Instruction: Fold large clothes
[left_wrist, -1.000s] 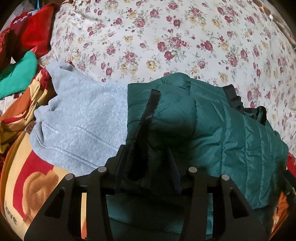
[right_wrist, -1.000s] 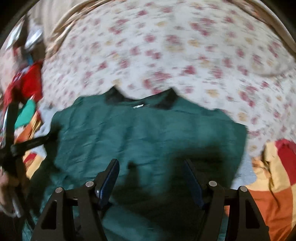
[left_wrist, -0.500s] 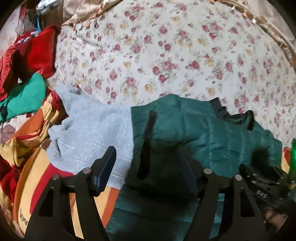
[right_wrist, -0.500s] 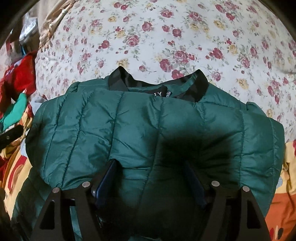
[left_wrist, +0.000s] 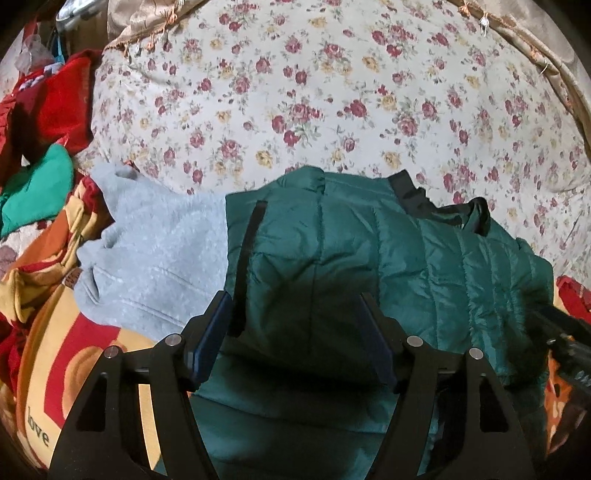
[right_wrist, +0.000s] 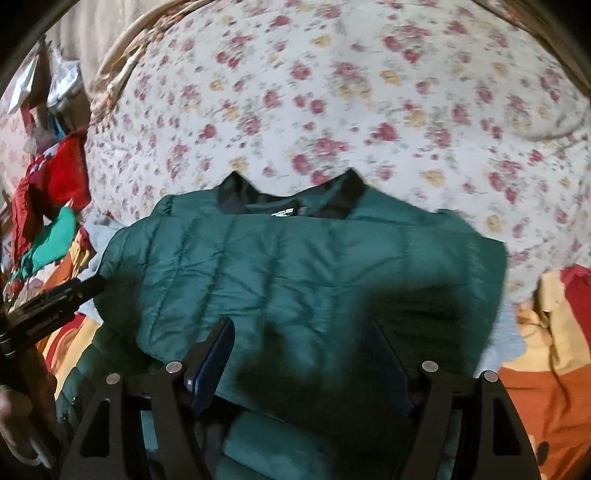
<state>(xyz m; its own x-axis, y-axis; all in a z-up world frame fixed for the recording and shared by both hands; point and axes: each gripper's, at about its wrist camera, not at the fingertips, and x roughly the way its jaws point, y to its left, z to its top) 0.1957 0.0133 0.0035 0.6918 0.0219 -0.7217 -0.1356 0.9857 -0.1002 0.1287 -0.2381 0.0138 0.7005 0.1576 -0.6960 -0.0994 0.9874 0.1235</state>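
Two tools are held over a dark green quilted jacket (left_wrist: 388, 266) that is spread on a bed with a floral sheet (left_wrist: 314, 92). The left tool (left_wrist: 295, 332) is seen with its jaws standing well apart; they have just been opening, and the jacket's folded edge lies below and between them without being pinched. The right tool (right_wrist: 303, 354) is likewise parted wide above the jacket's back, with nothing gripped, though that view is blurred. The jacket's black collar (right_wrist: 288, 195) is turned toward the far side of the bed. A grey sweatshirt (left_wrist: 155, 251) is seen just beside the jacket, partly under its left edge, on a patterned blanket (left_wrist: 48, 387).
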